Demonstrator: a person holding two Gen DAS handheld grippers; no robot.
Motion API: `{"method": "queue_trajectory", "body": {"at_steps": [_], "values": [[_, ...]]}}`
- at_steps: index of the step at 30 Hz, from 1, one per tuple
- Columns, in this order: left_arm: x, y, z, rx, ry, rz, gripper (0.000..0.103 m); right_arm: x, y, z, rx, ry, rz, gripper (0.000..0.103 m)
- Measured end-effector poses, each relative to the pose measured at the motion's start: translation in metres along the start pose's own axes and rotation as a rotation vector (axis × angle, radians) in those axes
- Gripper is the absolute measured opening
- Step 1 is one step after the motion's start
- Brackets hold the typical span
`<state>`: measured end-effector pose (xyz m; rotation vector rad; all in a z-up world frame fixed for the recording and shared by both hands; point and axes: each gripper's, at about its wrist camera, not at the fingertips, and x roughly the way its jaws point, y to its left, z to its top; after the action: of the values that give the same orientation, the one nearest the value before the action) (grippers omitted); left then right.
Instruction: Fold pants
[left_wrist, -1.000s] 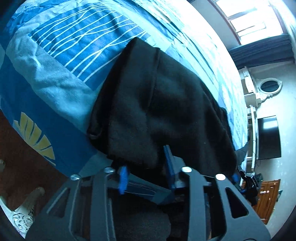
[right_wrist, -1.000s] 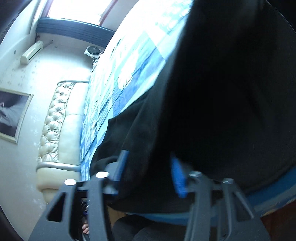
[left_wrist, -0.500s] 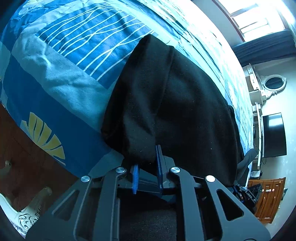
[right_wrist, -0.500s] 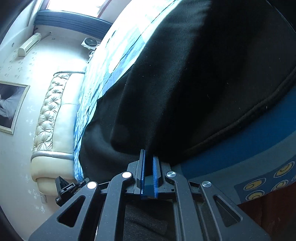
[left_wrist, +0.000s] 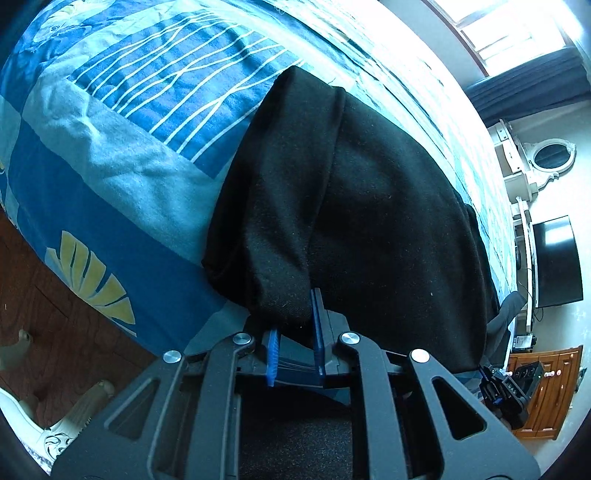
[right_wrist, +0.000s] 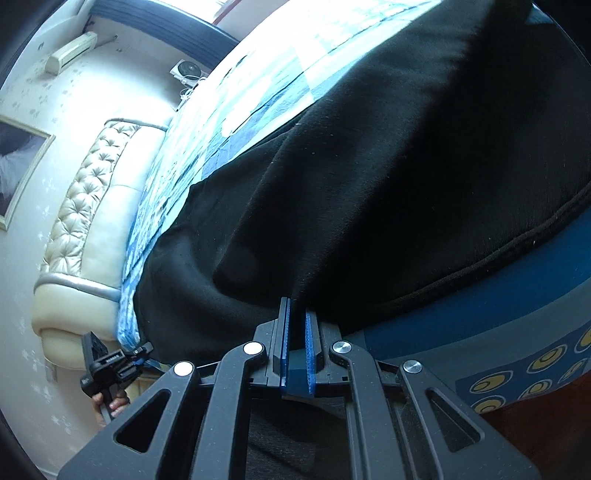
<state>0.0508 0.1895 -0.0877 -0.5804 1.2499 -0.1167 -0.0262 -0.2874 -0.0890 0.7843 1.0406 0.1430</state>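
Left gripper pose: the left gripper (left_wrist: 295, 325) reaches in from the near edge of the bed (left_wrist: 122, 177), pointing across the mattress.
Right gripper pose: the right gripper (right_wrist: 297, 325) also comes in from the near edge. In its view the left gripper (right_wrist: 144, 350) shows at the lower left, with fingertips of the person's hand (right_wrist: 110, 404) on its handle.
Pants: black pants (left_wrist: 351, 206) lie across the blue patterned bedcover, with their near edge hanging at the side of the bed; they fill most of the right view too (right_wrist: 388, 184).
Hard to make out: the dark cloth shows few folds or seams, apart from a corded hem on the right of the right view. The gripper bodies hide whatever lies beneath them.
Left gripper state: blue pads a little apart, a thick fold of pants edge pinched between them.
Right gripper state: pads nearly together, clamped on a thin edge of the pants.
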Motion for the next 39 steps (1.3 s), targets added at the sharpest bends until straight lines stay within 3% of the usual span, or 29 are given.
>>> {"method": "queue_trajectory", "body": {"at_steps": [5,7,13,15,18,20,24,30,39], "values": [[-0.003,-0.009,-0.003,0.041,-0.017,0.029,0.016,-0.002,0.009,-0.002,-0.065,-0.021,-0.055,0.009],[-0.005,-0.016,-0.006,0.078,-0.035,0.055,0.017,-0.005,0.012,-0.003,-0.084,-0.031,-0.069,0.014],[-0.016,-0.047,-0.023,0.225,-0.1,0.179,0.042,-0.021,0.015,-0.005,-0.17,-0.086,-0.16,0.022],[-0.022,-0.06,-0.032,0.274,-0.135,0.217,0.049,-0.031,0.012,-0.005,-0.196,-0.124,-0.197,0.033],[-0.029,-0.081,-0.042,0.334,-0.185,0.246,0.06,-0.041,0.007,-0.001,-0.226,-0.163,-0.238,0.033],[-0.032,-0.097,-0.046,0.361,-0.217,0.248,0.061,-0.048,0.002,0.003,-0.233,-0.192,-0.251,0.033],[-0.028,-0.128,-0.049,0.398,-0.235,0.225,0.068,-0.067,-0.013,0.027,-0.205,-0.261,-0.263,0.049],[-0.004,-0.156,-0.048,0.42,-0.201,0.219,0.069,-0.096,-0.026,0.081,-0.22,-0.412,-0.381,0.05],[0.025,-0.165,-0.043,0.385,-0.169,0.238,0.069,-0.11,-0.064,0.16,-0.128,-0.517,-0.493,0.058]]}}
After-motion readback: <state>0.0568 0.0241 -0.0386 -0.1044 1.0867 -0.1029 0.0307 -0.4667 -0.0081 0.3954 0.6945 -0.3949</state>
